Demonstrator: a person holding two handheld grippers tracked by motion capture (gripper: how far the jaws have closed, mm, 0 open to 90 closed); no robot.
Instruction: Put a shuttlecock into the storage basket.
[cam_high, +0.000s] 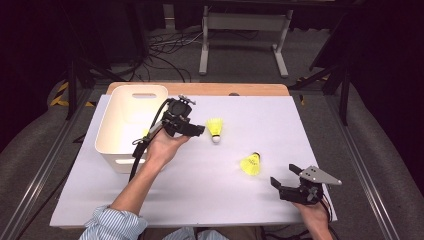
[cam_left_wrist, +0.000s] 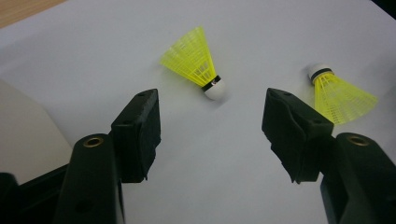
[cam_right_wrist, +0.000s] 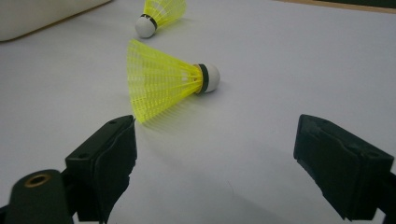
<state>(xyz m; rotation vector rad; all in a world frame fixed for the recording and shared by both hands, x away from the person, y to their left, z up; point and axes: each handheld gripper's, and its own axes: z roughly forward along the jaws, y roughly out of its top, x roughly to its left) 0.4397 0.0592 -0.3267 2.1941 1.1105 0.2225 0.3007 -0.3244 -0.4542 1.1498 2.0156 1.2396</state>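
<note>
Left gripper (cam_high: 200, 129) open, empty, approaching far shuttlecock (cam_high: 215, 129) beside bin (cam_high: 131, 125). Right gripper (cam_high: 285, 176) open, empty, near second shuttlecock (cam_high: 251, 164). Next: straddle far shuttlecock's cork, close.

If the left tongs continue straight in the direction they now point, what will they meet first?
Most likely the nearer yellow shuttlecock, which lies on the white sheet just ahead of the open left tongs. The second shuttlecock lies off to one side. Depth is hard to judge.

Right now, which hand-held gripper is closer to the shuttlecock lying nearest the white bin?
Left. The left hand-held gripper sits just beside that shuttlecock, jaws open toward it. The right hand-held gripper is far off by the table's near right corner.
</note>
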